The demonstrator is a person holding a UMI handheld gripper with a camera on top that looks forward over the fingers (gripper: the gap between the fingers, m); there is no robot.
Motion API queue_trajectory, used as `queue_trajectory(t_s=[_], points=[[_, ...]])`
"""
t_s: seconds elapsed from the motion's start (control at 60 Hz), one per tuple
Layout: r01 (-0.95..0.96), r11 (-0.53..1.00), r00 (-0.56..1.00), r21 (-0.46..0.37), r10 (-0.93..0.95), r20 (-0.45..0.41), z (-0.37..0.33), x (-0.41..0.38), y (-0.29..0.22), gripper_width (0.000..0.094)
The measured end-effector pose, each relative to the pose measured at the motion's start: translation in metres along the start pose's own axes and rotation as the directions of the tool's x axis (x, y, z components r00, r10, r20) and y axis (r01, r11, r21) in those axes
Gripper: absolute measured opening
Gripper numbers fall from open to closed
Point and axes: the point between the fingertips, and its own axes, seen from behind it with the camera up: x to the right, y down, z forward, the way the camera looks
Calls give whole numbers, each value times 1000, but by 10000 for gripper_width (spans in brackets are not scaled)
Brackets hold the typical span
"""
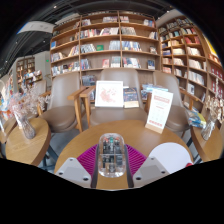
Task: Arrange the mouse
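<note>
A clear, see-through mouse [111,157] with its inner parts showing sits between my gripper's [112,172] two fingers, over the near part of a round wooden table [120,133]. The magenta pads [89,160] press on both of its sides with no gap showing, so the gripper is shut on the mouse. I cannot tell whether the mouse's underside touches the table.
A white rounded object [170,155] lies on the table just right of the fingers. A white sign stand [158,108] stands at the table's far right. Chairs [63,104], a second round table [25,142] at the left and tall bookshelves [105,45] lie beyond.
</note>
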Motion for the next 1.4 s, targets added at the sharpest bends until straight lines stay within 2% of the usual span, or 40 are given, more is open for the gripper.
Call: queue_trajectory(t_s=[0.133,0.283,0.417,0.633,0.667,0.733,0.767,0.933,1.067,1.283,1.4], points=[[16,1000,991,-2,-16,-131,8,125,-5,409],[-44,995,978,-87,25,-205,37,222,45,409],[-96,986,974,-135,66,-217,60,257,85,409],[-83,989,979,-124,58,-197,67,264,103,493],[-84,989,978,-122,58,-201,67,266,102,544],[-89,989,972,-117,61,-225,60,270,100,785],[-89,990,971,-110,61,-231,53,269,97,864],[-105,992,967,-71,85,-238,-23,248,72,847],[-63,998,965,-23,55,-258,-121,222,58,851],[-50,999,971,18,53,-233,-250,181,81,852],[-16,1000,970,-3,15,-244,-297,167,108,852]])
